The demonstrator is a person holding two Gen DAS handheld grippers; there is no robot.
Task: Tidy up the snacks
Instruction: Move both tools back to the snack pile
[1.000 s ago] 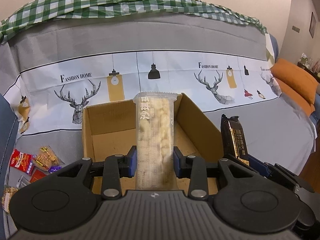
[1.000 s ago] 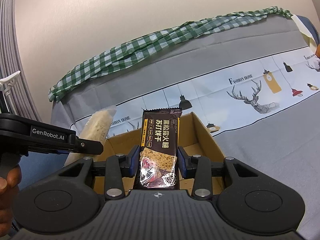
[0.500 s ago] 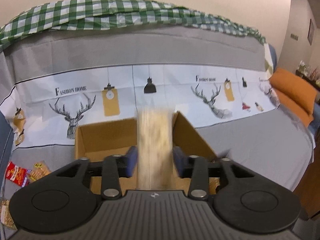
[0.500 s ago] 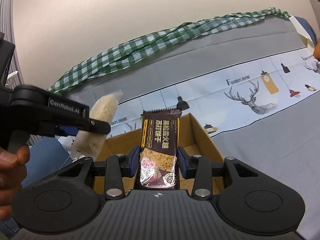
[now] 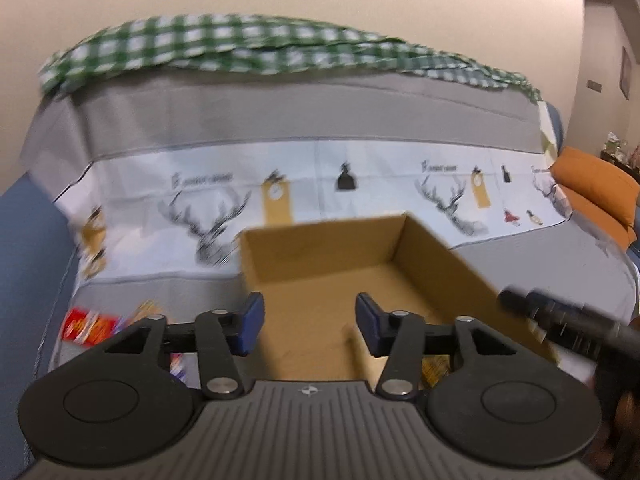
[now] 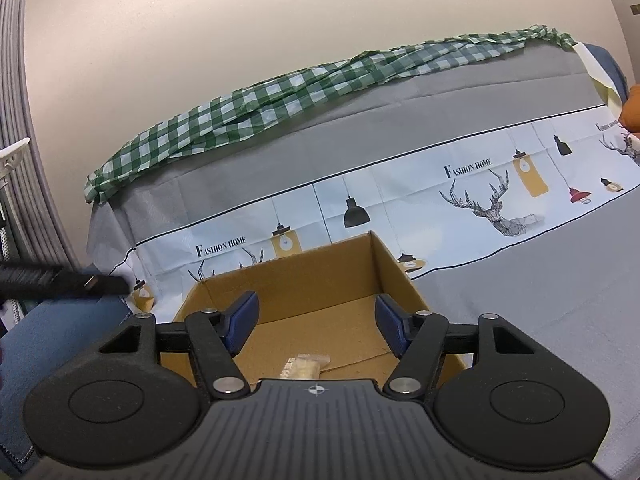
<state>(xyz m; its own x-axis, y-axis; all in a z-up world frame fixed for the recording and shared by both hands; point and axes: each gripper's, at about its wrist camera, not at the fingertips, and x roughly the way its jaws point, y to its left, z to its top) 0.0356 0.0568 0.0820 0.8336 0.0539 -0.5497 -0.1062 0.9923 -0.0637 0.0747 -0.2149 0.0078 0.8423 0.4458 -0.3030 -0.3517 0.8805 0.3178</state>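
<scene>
Now that both packets have left my grip, I read the last second as a double drop into the cardboard box (image 5: 320,256). Starting at the far left of the left wrist view, a few loose snacks (image 5: 90,325) lie on the grey sofa cover beside the box; the picture is smeared there, so I can only make out a red wrapper and something yellowish next to it. My left tongs (image 5: 309,322) held the pale cracker sleeve a moment ago and now stand apart with nothing between them, only bare box floor beyond. Further right, the right tongs (image 6: 316,326) are likewise spread and empty, the dark biscuit pack gone from them. The cracker sleeve (image 6: 305,366) lies on the box floor, just showing above the rig body. I cannot find the dark pack; I judge it fell into the box below my view. Two items look sorted, and the loose ones at the left come next.
</scene>
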